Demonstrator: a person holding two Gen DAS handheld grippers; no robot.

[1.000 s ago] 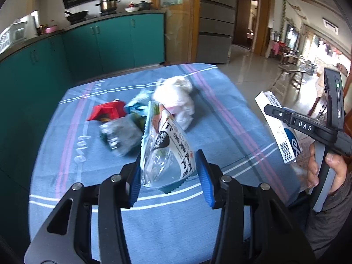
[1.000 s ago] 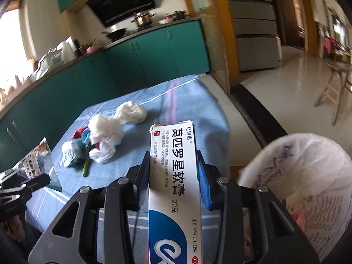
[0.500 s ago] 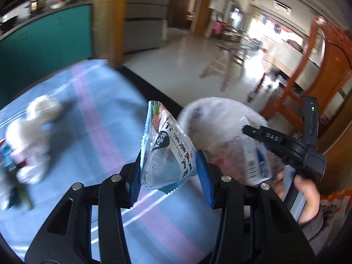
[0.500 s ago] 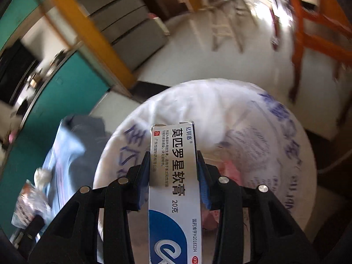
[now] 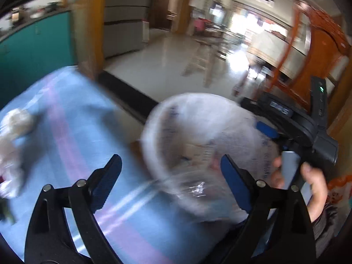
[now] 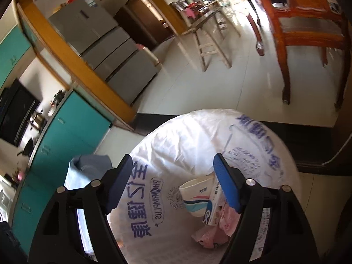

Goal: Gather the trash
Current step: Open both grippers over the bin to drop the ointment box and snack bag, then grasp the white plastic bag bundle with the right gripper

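Teal cabinets (image 6: 66, 132) ran along the wall beside a grey fridge (image 6: 105, 44). A red-brown wooden chair (image 6: 308, 22) and a pale stool (image 6: 211, 44) stood on the glossy tiled floor (image 6: 220, 88).

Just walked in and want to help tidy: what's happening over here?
A person is clearing trash with a gripper in each hand. Both the left gripper and the right gripper hang over the white bin bag, and their fingers have just been opening with nothing between them. A box and a paper cup lie in the bag. More crumpled trash waits on the blue tablecloth.
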